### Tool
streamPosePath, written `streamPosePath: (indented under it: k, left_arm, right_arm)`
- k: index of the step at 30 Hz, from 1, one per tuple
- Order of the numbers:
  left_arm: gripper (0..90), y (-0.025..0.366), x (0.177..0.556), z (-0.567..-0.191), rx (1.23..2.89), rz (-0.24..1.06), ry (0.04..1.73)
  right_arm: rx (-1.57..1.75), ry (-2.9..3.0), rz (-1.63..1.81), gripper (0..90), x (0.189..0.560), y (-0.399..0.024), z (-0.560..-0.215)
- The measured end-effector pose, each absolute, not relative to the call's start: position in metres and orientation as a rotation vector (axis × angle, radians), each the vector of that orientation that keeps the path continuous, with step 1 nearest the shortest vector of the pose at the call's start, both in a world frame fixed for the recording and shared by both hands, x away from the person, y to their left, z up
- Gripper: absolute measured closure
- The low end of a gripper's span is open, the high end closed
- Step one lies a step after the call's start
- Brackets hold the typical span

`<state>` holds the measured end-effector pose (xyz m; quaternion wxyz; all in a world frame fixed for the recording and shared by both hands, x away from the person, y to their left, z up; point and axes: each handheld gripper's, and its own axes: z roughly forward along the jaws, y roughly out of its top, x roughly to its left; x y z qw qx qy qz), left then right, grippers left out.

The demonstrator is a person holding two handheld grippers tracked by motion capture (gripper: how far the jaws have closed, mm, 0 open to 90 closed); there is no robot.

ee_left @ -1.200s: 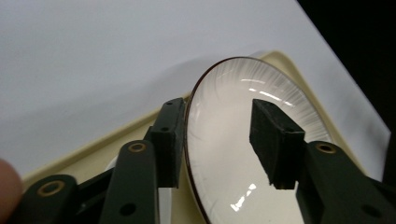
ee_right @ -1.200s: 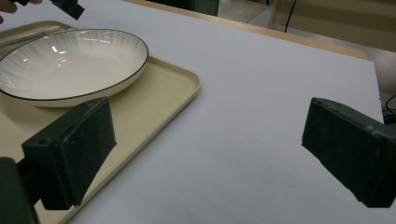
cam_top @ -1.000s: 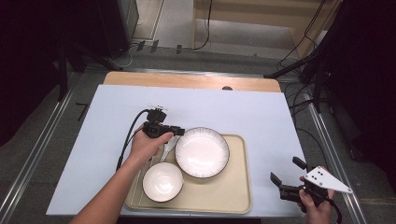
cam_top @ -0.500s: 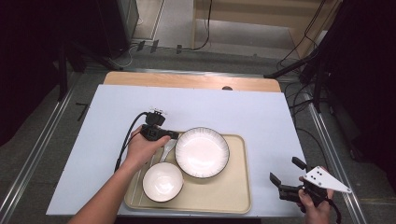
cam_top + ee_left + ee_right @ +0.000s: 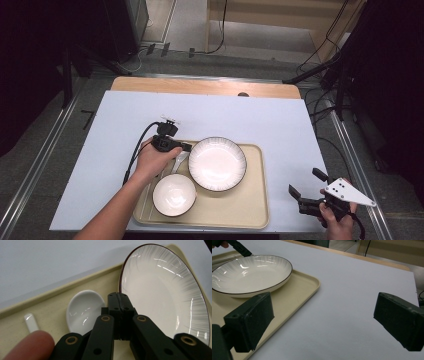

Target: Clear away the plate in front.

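Dim room with cables trailing over a grey floor; in the middle, a tabletop (image 5: 250, 115) under a pale sheet, with a strip of bare wood along the far edge. On the near half, a beige tray (image 5: 250, 210) carrying a large plate (image 5: 217, 163) with a thin dark rim, a small white bowl (image 5: 174, 194) and a white spoon (image 5: 179, 160).

Left tongs (image 5: 189, 148) gripped in the left hand (image 5: 155, 160), hanging over the tray's far left corner and pointing toward the plate. Seen along the left tongs (image 5: 119, 296): jaws just closed, pads meeting face to face with nothing caught between them. Spoon (image 5: 83, 310) just beside the tips, hollow side up, flat on the tray, apart from the pads as far as can be told. Handle end back toward the hand, by a fingertip (image 5: 30, 345) at the lower edge. Plate (image 5: 162, 290) right on the other side of the tips, rim close to them. Small bowl just under the left hand in the high view, touching or nearly touching the plate.

Right tongs (image 5: 306, 182) held in the right hand (image 5: 337, 225) off the tray's near right corner, well apart from the dishes. Jaws spread wide and empty over bare sheet, with the plate and the tray's corner off to one side, ahead of them.
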<state>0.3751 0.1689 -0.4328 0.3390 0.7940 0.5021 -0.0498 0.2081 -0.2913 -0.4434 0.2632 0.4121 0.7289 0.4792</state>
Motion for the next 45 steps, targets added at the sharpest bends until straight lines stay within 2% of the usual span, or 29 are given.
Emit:
streamPosePath:
  k: [14, 18, 23, 27, 28, 34, 40, 45]
  left_arm:
    - [88.3, 0.167, 0.378, -0.436, 2.035, -0.134, 1.302]
    - [67.8, 0.174, 0.373, -0.428, 1.96, -0.114, 1.266]
    - [33.6, 0.18, 0.369, -0.418, 1.944, -0.027, 1.255]
    - [4.0, 0.193, 0.365, -0.412, 1.879, -0.022, 1.181]
    - [0.0, 0.196, 0.363, -0.411, 1.853, -0.015, 1.178]
    - [0.0, 0.215, 0.352, -0.403, 1.776, 0.059, 1.198]
    - [0.0, 0.23, 0.34, -0.402, 1.771, 0.135, 1.195]
    - [0.0, 0.242, 0.332, -0.399, 1.737, 0.133, 1.183]
  right_arm:
    - [1.115, 1.965, 1.297, 2.8, 0.208, -0.292, -0.443]
    - [1.113, 1.967, 1.296, 2.8, 0.207, -0.293, -0.443]
    - [1.117, 1.965, 1.298, 2.9, 0.208, -0.293, -0.443]
    - [1.114, 1.966, 1.298, 2.8, 0.208, -0.292, -0.443]
    - [1.112, 1.968, 1.296, 2.8, 0.208, -0.292, -0.443]
    - [1.12, 1.964, 1.295, 2.8, 0.206, -0.294, -0.443]
    - [1.118, 1.965, 1.294, 2.8, 0.207, -0.293, -0.443]
    - [1.123, 1.967, 1.29, 2.8, 0.207, -0.293, -0.444]
